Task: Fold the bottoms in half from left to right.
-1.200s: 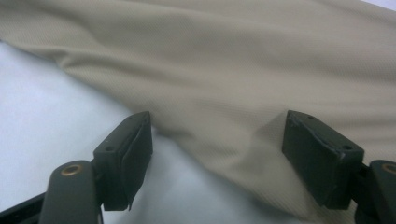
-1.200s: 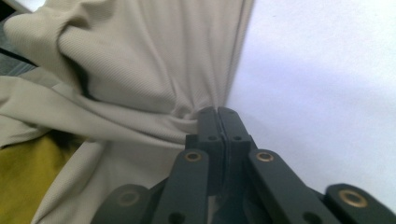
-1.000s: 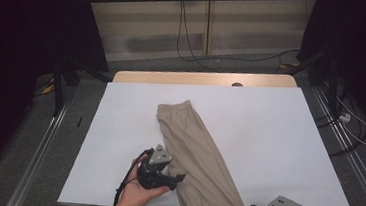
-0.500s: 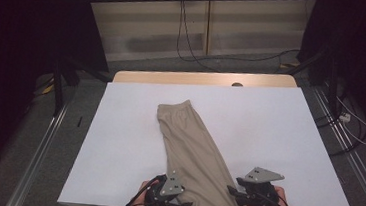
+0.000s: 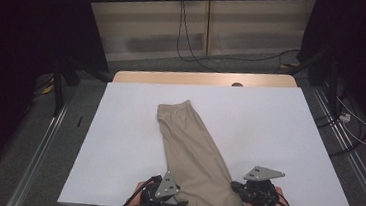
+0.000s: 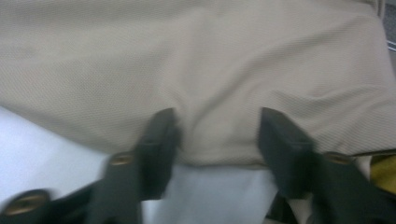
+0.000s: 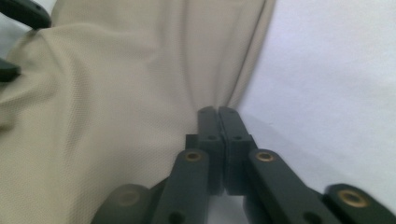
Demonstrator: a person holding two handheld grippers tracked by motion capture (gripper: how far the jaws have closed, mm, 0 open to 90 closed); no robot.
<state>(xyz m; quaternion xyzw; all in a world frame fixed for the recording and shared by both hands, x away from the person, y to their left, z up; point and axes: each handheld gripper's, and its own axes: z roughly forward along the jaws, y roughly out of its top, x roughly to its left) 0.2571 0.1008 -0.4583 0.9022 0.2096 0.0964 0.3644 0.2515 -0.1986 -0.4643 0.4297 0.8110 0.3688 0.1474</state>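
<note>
The right tool [image 7: 218, 112] has its jaws pressed together at the edge of the folded beige trousers [image 5: 193, 159], pinching a fold of the cloth where it meets the white sheet. The left tool [image 6: 217, 123] has its jaws partly apart; they have just been closing, with the hem edge of the trousers between them, the tips resting against the fabric without pinching it. In the high view both tools sit at the near end of the trousers, one on each side. The trousers lie lengthwise down the middle of the desk [image 5: 289, 127], which is covered in white. Behind it are grey carpet, trailing cables [image 5: 191, 38] and pale wall panels.
</note>
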